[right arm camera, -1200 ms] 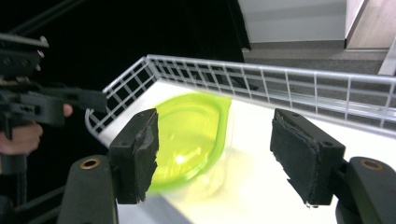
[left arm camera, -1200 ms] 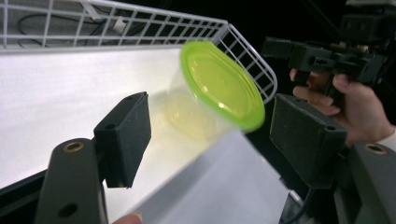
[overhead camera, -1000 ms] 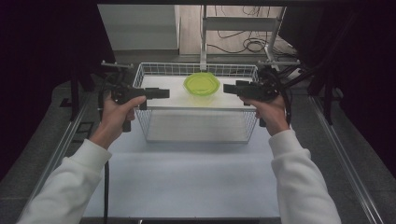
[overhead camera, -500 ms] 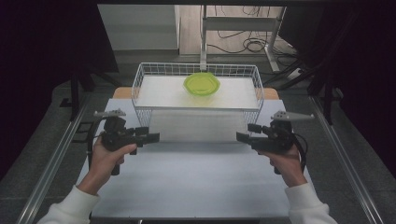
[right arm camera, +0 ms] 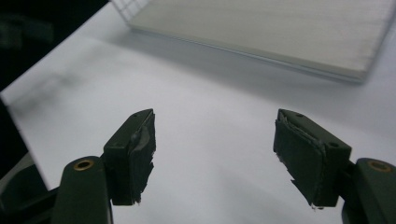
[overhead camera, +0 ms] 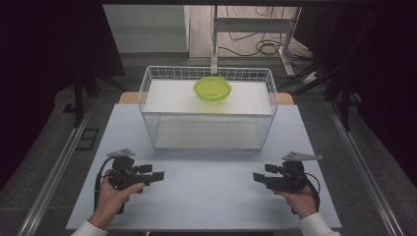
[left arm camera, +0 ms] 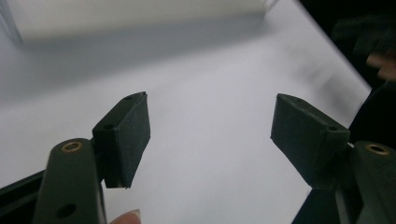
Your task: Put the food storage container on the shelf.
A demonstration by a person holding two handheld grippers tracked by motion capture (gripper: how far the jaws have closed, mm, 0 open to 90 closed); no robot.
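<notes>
While we hold both tongs low over the near end of the white table (overhead camera: 206,191), nothing sits between their jaws. Our left gripper (overhead camera: 158,175) points inward toward the right one, and in the left gripper view its two black pads (left arm camera: 128,137) stand spread wide with bare tabletop between them. Our right gripper (overhead camera: 256,176) mirrors it — pads (right arm camera: 135,154) well apart and empty, aimed back toward the left. We judge this to be a resting pose: the hands are level, one at each side, facing each other across a bare stretch of table, as they would be when no grasp is under way.

Ahead of both tongs stands the wire basket (overhead camera: 147,93), set across the far half of the table, its long near side turned to us. It is well apart from either gripper, and its near corner shows at the top of the right gripper view (right arm camera: 128,7). Inside it, toward the back and roughly midway between the two tongs' lines, lies the green bowl (overhead camera: 212,88) — upright, its opening facing up, resting on the pale floor of the basket. We take it that the bowl sits there because the basket is meant to hold it; neither gripper is near it.
</notes>
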